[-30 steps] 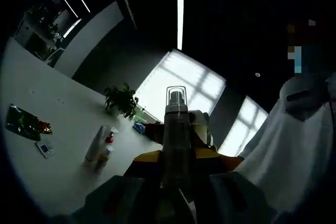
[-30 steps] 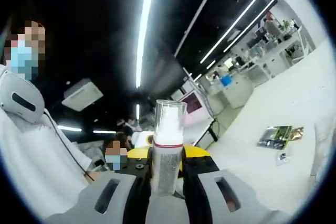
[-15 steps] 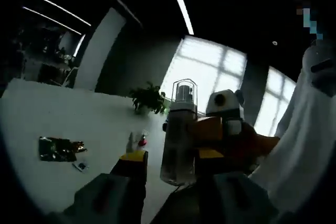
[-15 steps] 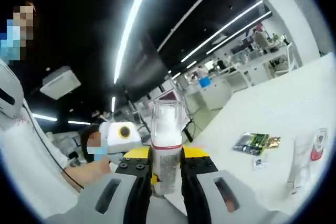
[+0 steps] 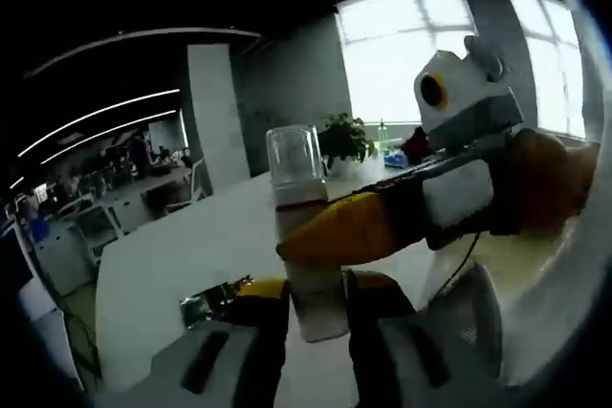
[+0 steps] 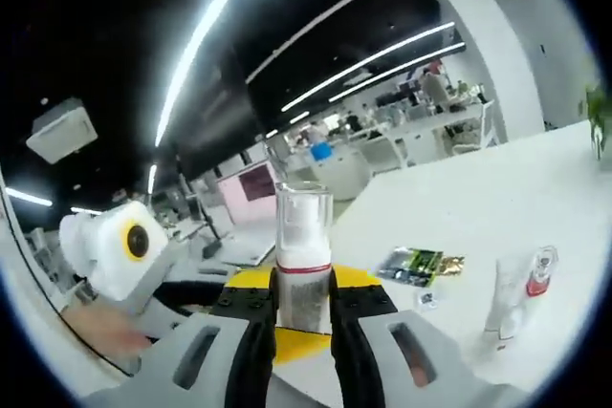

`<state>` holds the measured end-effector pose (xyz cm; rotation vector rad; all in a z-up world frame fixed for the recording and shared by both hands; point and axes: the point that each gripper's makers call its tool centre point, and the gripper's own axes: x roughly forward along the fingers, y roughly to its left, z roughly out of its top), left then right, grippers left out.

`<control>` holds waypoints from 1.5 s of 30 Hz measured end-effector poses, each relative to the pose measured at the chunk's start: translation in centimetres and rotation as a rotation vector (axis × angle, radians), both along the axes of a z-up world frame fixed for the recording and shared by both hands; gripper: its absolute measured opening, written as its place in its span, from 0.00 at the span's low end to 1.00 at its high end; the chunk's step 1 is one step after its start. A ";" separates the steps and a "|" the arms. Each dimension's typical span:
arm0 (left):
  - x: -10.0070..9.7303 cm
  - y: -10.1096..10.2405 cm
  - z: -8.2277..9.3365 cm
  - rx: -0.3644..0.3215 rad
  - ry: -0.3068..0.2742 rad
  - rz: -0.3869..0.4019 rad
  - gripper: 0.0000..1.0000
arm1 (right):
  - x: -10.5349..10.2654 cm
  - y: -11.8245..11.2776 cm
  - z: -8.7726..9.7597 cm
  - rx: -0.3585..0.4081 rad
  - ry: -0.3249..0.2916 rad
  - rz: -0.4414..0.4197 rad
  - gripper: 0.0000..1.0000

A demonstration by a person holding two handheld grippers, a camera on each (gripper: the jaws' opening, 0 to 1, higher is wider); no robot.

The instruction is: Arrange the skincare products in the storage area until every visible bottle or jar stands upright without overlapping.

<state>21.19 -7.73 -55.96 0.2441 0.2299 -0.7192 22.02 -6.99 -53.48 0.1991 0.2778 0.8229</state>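
While both grippers are raised above the white table [image 6: 497,188], one clear-capped bottle [image 5: 306,236] is pinched upright low on its body between the closed jaws of the left gripper [image 5: 311,308], and a red-banded pump bottle [image 6: 304,255] is clamped the same way in the right gripper [image 6: 304,317], apparently so that each can be set down standing. Two more products [image 6: 516,289] are seen upright on the table, just beside each other, near a green foil packet [image 6: 416,265], so free space away from them is judged to be needed for placement.
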 end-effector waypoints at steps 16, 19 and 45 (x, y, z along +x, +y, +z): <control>-1.7 -0.5 1.3 -0.287 0.172 -0.117 0.18 | -1.6 0.9 1.7 0.000 -0.045 0.146 0.21; -3.0 -0.9 2.1 -0.339 0.228 -0.225 0.18 | -2.7 0.9 2.6 0.033 -0.066 0.232 0.23; -8.3 -0.9 7.1 -0.544 0.336 -0.686 0.18 | -7.6 2.4 7.7 0.220 -0.093 0.610 0.21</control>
